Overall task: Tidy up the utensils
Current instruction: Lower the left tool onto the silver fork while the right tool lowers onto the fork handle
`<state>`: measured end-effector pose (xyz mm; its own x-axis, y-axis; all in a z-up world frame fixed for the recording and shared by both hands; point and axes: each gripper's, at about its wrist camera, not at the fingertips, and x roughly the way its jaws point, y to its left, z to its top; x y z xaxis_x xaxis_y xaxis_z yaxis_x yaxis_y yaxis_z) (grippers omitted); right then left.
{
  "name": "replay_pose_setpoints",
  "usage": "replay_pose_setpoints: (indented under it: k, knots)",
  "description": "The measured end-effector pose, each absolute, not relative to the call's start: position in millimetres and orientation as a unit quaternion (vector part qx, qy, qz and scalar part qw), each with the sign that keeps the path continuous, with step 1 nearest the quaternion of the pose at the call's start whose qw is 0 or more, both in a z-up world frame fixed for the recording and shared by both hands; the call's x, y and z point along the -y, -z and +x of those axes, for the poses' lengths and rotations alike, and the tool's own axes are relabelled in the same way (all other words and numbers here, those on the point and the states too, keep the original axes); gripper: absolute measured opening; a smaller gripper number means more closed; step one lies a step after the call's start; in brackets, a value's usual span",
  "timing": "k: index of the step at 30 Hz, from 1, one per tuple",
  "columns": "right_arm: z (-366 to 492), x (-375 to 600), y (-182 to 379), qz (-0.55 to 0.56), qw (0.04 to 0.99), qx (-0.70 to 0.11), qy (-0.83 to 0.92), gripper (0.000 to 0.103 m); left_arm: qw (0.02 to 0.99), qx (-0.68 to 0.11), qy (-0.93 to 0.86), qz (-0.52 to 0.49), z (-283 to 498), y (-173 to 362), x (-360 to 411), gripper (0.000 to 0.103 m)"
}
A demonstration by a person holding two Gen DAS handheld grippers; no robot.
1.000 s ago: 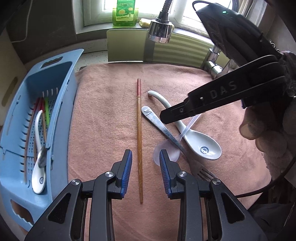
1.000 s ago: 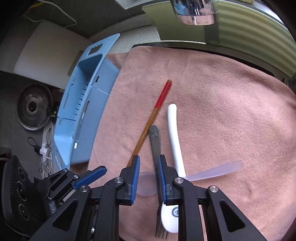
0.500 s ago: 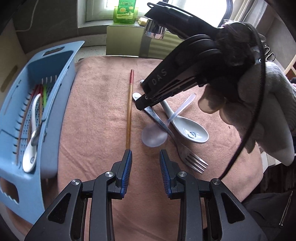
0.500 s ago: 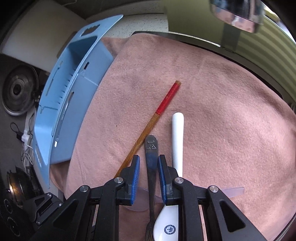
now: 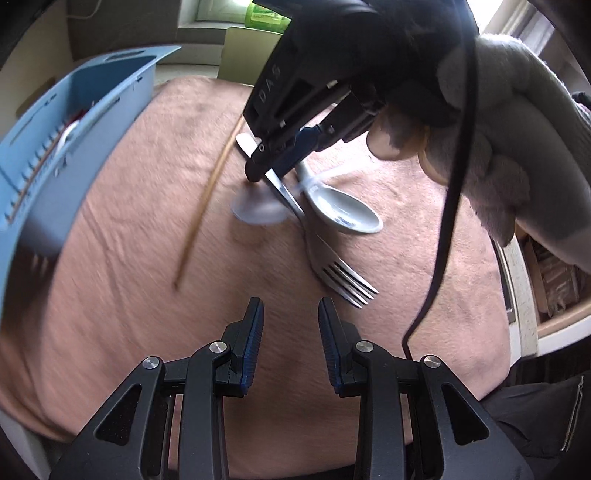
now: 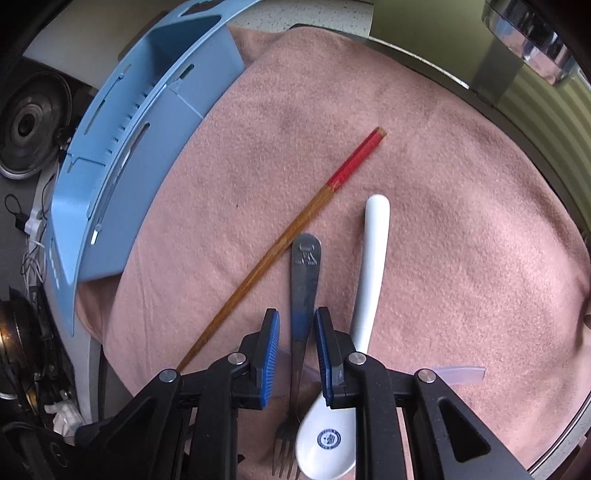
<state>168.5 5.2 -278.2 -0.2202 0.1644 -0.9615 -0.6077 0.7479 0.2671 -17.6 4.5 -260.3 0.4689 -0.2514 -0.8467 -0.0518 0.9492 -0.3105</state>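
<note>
A steel fork (image 6: pixel 304 266) lies on the pink towel (image 6: pixel 461 221), its handle between the blue pads of my right gripper (image 6: pixel 297 321). The pads stand narrowly apart on either side of the handle and do not press it. A white ceramic spoon (image 6: pixel 373 258) lies just right of the fork, and a red-tipped wooden chopstick (image 6: pixel 295 229) lies to its left. A translucent plastic spoon (image 5: pixel 255 212) lies under the fork. My left gripper (image 5: pixel 291 310) is open over bare towel, near the fork's tines (image 5: pixel 347 284), with nothing between its fingers.
A blue slotted basket (image 5: pixel 74 122) holding several utensils stands along the towel's left edge. A gloved hand (image 5: pixel 498 129) holds the right gripper, with a black cable hanging from it. A tap head (image 6: pixel 535 22) hangs beyond the towel's far edge.
My right gripper came down until its fingers straddle the fork handle. My left gripper drew back to the right, off the chopstick, and now sits near the fork's tines.
</note>
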Motion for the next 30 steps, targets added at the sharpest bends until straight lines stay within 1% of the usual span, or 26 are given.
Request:
replay_pose_setpoints:
  k: [1,3,5,8,14,17,24,30]
  knots:
    - [167.4,-1.6,278.9,-0.157,0.604,-0.712,-0.323,0.018,0.845,-0.509,0.054,-0.153,-20.0,261.2,-0.6,0.029]
    - [167.6,-0.6,279.3,-0.161,0.605,-0.709,-0.324,0.012,0.846,-0.505,0.047,-0.163,-26.0,261.1,8.2,0.029]
    - [168.4,5.5,280.5,-0.15,0.604,-0.712,-0.324,0.01,0.848,-0.499,0.041,-0.172,-31.0,259.4,17.0,0.029]
    - [172.6,16.7,282.7,-0.113,0.597,-0.728,-0.319,0.009,0.85,-0.497,0.036,-0.17,-32.6,258.3,30.5,0.029]
    - [176.5,33.1,283.7,-0.073,0.604,-0.731,-0.31,0.008,0.851,-0.493,0.041,-0.176,-27.8,257.8,43.5,0.029]
    - [173.4,40.5,282.8,-0.079,0.609,-0.725,-0.313,0.008,0.851,-0.497,0.033,-0.168,-26.1,259.6,49.2,0.029]
    - [172.9,48.1,287.9,-0.055,0.603,-0.733,-0.312,0.008,0.847,-0.494,0.013,-0.198,-12.6,263.9,41.7,0.029]
    - [165.5,43.2,289.1,-0.046,0.601,-0.736,-0.31,0.008,0.841,-0.504,0.013,-0.196,-7.2,268.2,41.1,0.029]
